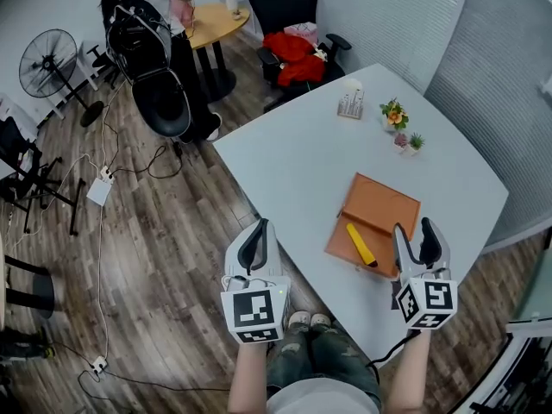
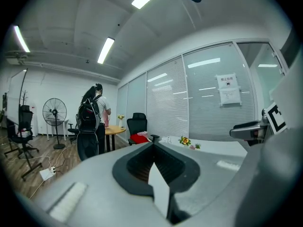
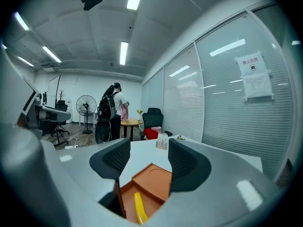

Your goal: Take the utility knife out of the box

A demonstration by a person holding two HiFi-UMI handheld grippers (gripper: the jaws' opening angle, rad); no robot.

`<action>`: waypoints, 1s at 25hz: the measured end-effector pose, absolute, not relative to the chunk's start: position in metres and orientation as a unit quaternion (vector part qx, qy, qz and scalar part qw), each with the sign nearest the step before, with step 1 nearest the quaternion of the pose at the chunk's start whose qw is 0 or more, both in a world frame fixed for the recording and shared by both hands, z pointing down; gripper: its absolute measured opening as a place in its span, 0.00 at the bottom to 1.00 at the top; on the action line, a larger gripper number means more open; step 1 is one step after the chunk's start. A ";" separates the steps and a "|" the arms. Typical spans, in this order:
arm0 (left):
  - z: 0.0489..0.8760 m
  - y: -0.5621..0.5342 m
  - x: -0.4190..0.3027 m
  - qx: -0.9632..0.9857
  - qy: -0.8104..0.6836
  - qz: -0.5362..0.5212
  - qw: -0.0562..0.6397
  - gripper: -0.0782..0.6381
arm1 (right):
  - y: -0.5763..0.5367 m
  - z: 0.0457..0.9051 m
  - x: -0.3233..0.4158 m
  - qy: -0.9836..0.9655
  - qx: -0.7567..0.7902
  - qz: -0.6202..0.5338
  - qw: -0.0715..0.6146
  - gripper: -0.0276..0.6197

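Observation:
An open orange box [image 1: 385, 203] lies on the white table [image 1: 293, 158], its lid folded back on the far side. A yellow utility knife [image 1: 360, 245] rests in its near half. My right gripper [image 1: 412, 236] hovers open at the box's near right corner, nothing between its fingers. Between its pads in the right gripper view [image 3: 144, 157] I see the box [image 3: 154, 179] and the knife [image 3: 138, 207] just ahead and below. My left gripper [image 1: 259, 233] is shut and empty at the table's near left edge, well left of the box; its pads meet in the left gripper view [image 2: 152, 148].
A small desk calendar [image 1: 350, 103] and two little potted plants [image 1: 394, 113] stand at the table's far side. Beyond are a black chair with red cloth [image 1: 293, 48], a person with a backpack [image 1: 155, 33], a fan [image 1: 50, 59], and floor cables [image 1: 99, 188].

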State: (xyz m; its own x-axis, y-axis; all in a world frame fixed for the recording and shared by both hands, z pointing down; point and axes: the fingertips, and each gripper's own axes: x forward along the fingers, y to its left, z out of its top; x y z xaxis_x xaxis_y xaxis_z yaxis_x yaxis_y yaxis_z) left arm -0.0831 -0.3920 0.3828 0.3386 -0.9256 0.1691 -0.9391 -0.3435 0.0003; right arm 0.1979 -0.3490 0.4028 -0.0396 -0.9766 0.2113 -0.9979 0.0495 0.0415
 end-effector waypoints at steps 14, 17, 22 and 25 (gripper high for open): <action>0.445 -0.388 -0.052 0.811 -0.563 0.118 0.104 0.11 | -0.366 0.488 0.191 -0.762 0.607 0.143 0.176 0.40; 0.459 -0.389 -0.048 0.810 -0.561 0.128 0.113 0.11 | -0.366 0.509 0.192 -0.762 0.596 0.160 0.197 0.40; 0.478 -0.388 -0.043 0.807 -0.558 0.144 0.129 0.11 | -0.362 0.547 0.189 -0.765 0.560 0.209 0.239 0.40; 0.486 -0.387 -0.041 0.806 -0.556 0.151 0.135 0.11 | -0.357 0.570 0.184 -0.765 0.533 0.239 0.270 0.40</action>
